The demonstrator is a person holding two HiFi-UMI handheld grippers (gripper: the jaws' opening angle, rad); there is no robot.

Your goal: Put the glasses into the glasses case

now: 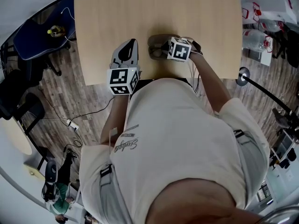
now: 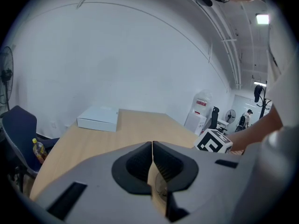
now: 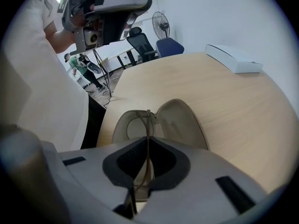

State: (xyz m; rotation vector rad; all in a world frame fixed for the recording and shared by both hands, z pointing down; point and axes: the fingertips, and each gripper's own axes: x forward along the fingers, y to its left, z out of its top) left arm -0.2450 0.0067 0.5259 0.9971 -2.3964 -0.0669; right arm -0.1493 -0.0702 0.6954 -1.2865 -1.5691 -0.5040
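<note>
The glasses (image 3: pixel 148 122) have a thin frame. They stand upright and edge-on, pinched between the jaws of the right hand-held gripper (image 3: pixel 148 141), just over the glasses case (image 3: pixel 182 122). The grey-brown oval case lies open on the desk (image 3: pixel 224 101), near its front edge.

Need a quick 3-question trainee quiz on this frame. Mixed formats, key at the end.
1. True or false: the glasses case lies open on the table.
2. Multiple choice: what is between the jaws of the right gripper? A) nothing B) the glasses C) the lid of the case
3. Fill in: the jaws of the left gripper are ___ (open / shut).

Key: 1 true; 2 B; 3 shut
</note>
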